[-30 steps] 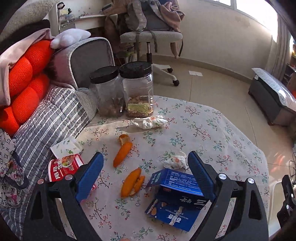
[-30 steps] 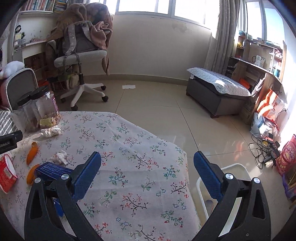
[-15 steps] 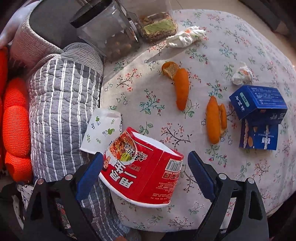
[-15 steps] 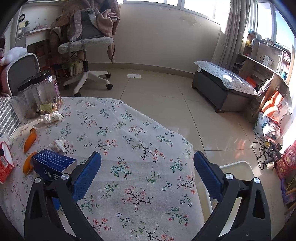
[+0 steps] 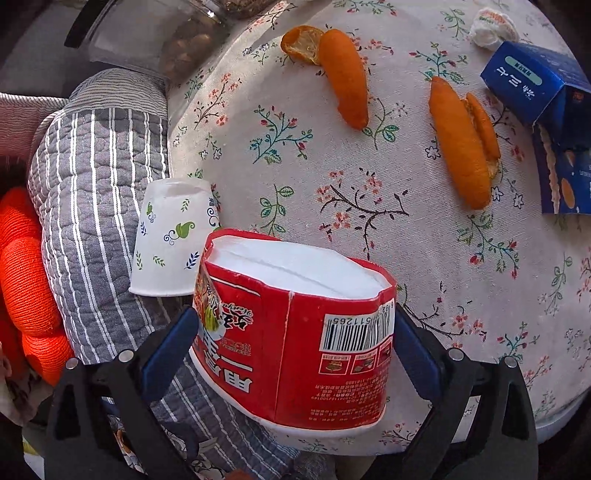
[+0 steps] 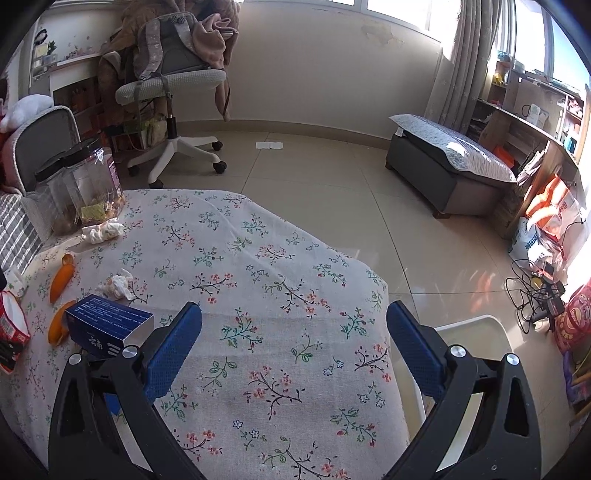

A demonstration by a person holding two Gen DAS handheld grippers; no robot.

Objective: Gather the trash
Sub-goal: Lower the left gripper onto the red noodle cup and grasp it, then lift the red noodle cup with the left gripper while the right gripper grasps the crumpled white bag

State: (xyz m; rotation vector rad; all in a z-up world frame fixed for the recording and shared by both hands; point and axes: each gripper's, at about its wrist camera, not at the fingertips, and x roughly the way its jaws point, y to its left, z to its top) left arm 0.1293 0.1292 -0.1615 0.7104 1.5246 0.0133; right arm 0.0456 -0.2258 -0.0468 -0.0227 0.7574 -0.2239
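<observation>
A red instant-noodle cup [image 5: 295, 332] lies upside down at the table's left edge. My left gripper [image 5: 291, 347] is open with its blue pads on either side of the cup. A white paper cup [image 5: 170, 236] lies beside it. Orange peels [image 5: 461, 147] [image 5: 343, 77], a blue box [image 5: 539, 85] and a crumpled tissue [image 5: 493, 27] lie on the floral tablecloth [image 5: 332, 177]. My right gripper [image 6: 293, 347] is open and empty above the table's right side, with the blue box [image 6: 107, 325] to its left.
Two clear jars [image 6: 79, 188] and another crumpled tissue [image 6: 103, 230] stand at the table's back left. A grey striped cushion [image 5: 96, 177] and orange cushion [image 5: 26, 266] lie left of the table. A white bin [image 6: 469, 332] sits on the floor by the table's right edge.
My left gripper has swung left and down from the blue box and closed in around the red noodle cup. My right gripper has drifted slightly forward over the table.
</observation>
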